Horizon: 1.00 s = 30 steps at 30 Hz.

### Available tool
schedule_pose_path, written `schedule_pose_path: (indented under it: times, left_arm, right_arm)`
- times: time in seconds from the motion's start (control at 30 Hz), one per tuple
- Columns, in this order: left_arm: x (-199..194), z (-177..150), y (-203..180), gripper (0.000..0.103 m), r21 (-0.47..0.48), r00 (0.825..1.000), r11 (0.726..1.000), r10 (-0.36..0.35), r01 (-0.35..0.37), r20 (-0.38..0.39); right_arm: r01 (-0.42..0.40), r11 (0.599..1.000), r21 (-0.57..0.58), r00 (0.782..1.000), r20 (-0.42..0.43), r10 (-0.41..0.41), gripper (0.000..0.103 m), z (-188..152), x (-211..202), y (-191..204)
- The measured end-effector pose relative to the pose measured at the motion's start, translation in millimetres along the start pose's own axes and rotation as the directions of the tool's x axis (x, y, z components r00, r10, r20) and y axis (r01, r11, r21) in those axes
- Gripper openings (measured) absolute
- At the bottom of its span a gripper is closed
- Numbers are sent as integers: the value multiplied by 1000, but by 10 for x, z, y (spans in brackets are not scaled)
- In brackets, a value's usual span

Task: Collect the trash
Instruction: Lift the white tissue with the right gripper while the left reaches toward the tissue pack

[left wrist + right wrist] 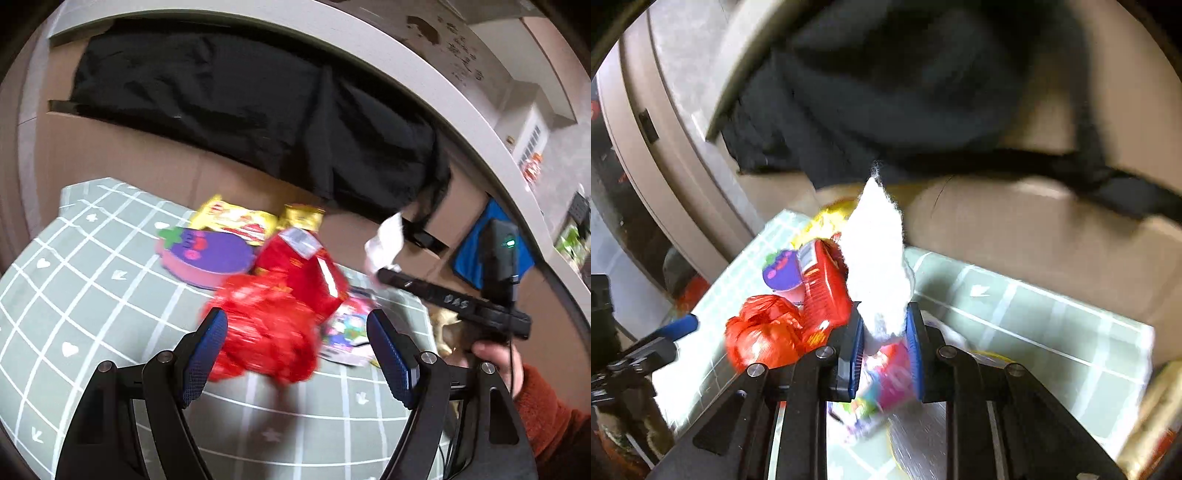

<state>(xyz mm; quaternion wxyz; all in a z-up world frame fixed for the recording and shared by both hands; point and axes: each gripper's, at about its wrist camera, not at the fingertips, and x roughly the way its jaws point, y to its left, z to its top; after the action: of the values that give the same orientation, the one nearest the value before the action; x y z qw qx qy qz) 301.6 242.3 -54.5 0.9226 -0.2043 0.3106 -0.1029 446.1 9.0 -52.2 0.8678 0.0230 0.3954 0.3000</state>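
My right gripper is shut on a crumpled white tissue, which sticks up from between the blue pads. The left wrist view shows that gripper at the right, with the tissue lifted above the table. My left gripper stands open over a crumpled red plastic bag, and its pads do not press on the bag. Behind it lie a red snack packet, yellow wrappers, a purple eggplant-shaped piece and a colourful wrapper.
The litter lies on a table with a grey-green checked cloth. Behind the table stands a large cardboard box lined with a black bag. A hand in a rust-coloured sleeve holds the right gripper.
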Motion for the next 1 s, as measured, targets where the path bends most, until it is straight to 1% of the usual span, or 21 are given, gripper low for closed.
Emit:
schedule_pose_path:
  times: [0.13, 0.3, 0.33, 0.4, 0.47, 0.6, 0.7, 0.87, 0.93, 1.0]
  left_arm:
    - [150, -81, -332, 78, 63, 998, 997, -40, 42, -43]
    - [538, -168, -644, 78, 97, 993, 994, -33, 44, -115]
    - [652, -180, -713, 78, 109, 991, 993, -27, 41, -131]
    - [834, -185, -810, 78, 131, 990, 991, -7, 25, -140]
    - [1030, -164, -861, 78, 152, 989, 988, 41, -19, -143]
    - [1303, -106, -831, 78, 143, 980, 986, 113, -90, -161]
    - [1431, -97, -823, 78, 142, 972, 983, 145, -119, -188]
    - [1559, -143, -764, 78, 90, 953, 987, 150, -130, -262]
    - [1565, -168, -765, 78, 99, 949, 984, 171, -150, -266]
    - [1555, -177, -778, 75, 101, 942, 979, 199, -178, -270]
  right_arm:
    - [53, 999, 9, 996, 69, -53, 20, -110, -482, -143]
    - [63, 996, 60, 993, 97, -68, 20, -284, -922, -444]
    - [66, 996, 63, 992, 100, -72, 20, -301, -932, -467]
    - [73, 994, 77, 991, 103, -80, 20, -446, -1042, -579]
    - [65, 993, 97, 993, 95, -74, 20, -527, -1079, -617]
    - [55, 991, 120, 994, 84, -66, 20, -752, -1209, -697]
    - [51, 990, 129, 995, 78, -61, 20, -875, -1279, -766]
    - [36, 987, 157, 995, 81, -49, 20, -975, -1341, -843]
    - [31, 987, 159, 995, 88, -45, 20, -985, -1362, -844]
    - [30, 987, 157, 995, 94, -45, 20, -998, -1389, -830]
